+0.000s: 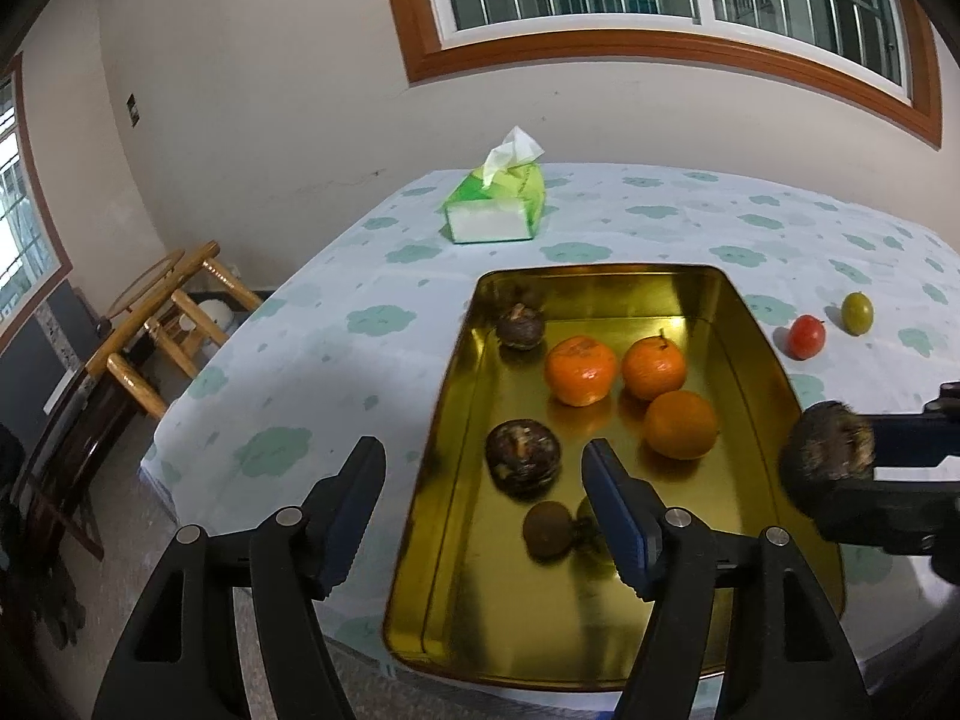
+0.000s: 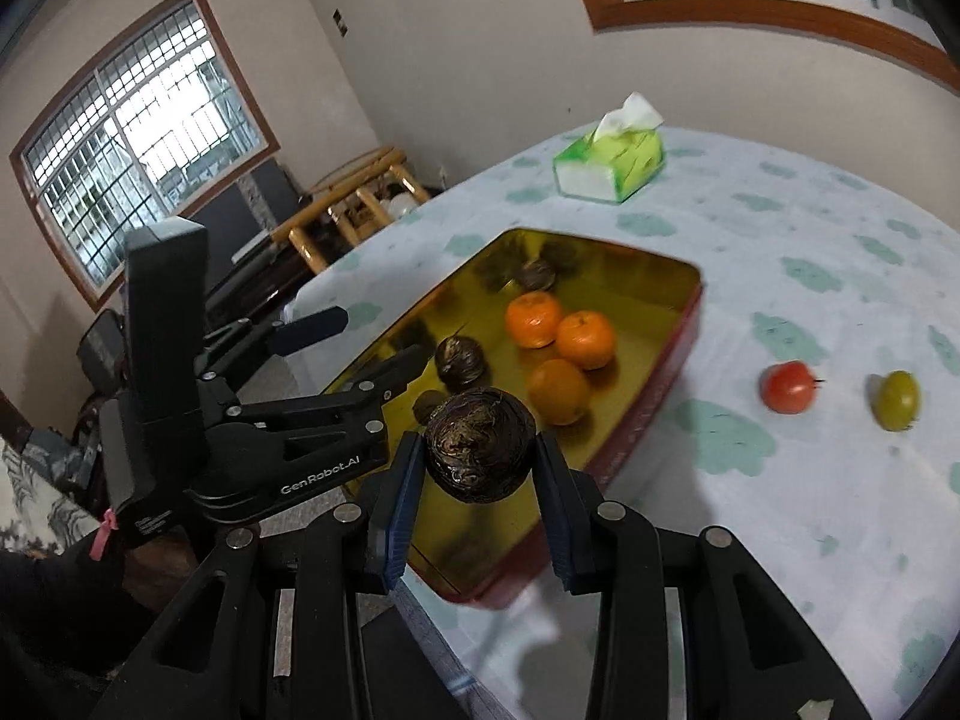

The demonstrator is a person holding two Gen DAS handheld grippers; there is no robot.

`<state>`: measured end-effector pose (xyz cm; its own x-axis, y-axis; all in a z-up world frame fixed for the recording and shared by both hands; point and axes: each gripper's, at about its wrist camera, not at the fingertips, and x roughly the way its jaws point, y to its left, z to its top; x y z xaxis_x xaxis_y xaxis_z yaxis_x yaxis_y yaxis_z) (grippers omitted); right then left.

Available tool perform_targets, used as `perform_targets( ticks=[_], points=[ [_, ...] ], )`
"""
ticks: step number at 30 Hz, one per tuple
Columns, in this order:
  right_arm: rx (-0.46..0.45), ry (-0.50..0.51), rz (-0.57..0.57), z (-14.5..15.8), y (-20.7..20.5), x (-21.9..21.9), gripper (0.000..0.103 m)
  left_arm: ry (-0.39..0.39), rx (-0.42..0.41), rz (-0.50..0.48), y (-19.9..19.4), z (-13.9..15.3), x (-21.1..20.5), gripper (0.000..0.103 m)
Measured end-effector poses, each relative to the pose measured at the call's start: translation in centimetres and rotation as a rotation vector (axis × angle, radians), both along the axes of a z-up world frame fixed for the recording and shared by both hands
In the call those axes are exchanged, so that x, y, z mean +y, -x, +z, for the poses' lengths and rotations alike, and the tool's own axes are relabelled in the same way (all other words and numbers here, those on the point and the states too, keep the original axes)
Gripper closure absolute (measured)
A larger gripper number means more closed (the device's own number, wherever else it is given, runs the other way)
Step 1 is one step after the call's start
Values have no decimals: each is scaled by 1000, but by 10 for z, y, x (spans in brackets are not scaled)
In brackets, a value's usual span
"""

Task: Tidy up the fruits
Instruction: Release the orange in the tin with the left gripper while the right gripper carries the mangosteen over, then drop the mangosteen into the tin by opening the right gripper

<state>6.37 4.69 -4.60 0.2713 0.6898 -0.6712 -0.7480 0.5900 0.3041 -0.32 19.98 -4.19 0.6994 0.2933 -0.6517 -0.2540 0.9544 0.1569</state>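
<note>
Cloud-print cloth (image 1: 312, 360) covers the table in the left wrist view. At centre, a gold tray (image 1: 456, 396) holds three oranges (image 1: 581, 369) and dark fruits (image 1: 522, 462). At the bottom, the left gripper (image 1: 485, 510) stands apart, nothing between its jaws. A tissue pack (image 1: 495, 204) lies above.

From the right wrist, the right gripper (image 2: 477, 489) at bottom centre is clamped on a dark fruit (image 2: 480, 447) over the tray's near corner. A red fruit (image 2: 788, 387) and a green fruit (image 2: 897, 401) lie on the cloth at right.
</note>
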Motion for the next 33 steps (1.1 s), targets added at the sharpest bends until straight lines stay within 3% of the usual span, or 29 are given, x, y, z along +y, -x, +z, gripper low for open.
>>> perform_targets(
  ticks=[14,24,29,33],
  points=[
    [40,75,42,-30,-9,42,68,38,18,45,6,-12,30,34],
    [-23,126,23,-33,-13,50,65,63,27,56,7,-15,37,34],
    [-32,72,-25,-22,-16,33,60,55,24,47,7,-13,34,34],
    [-82,44,-143,-12,-20,-10,55,47,9,17,9,-5,28,34]
  ],
)
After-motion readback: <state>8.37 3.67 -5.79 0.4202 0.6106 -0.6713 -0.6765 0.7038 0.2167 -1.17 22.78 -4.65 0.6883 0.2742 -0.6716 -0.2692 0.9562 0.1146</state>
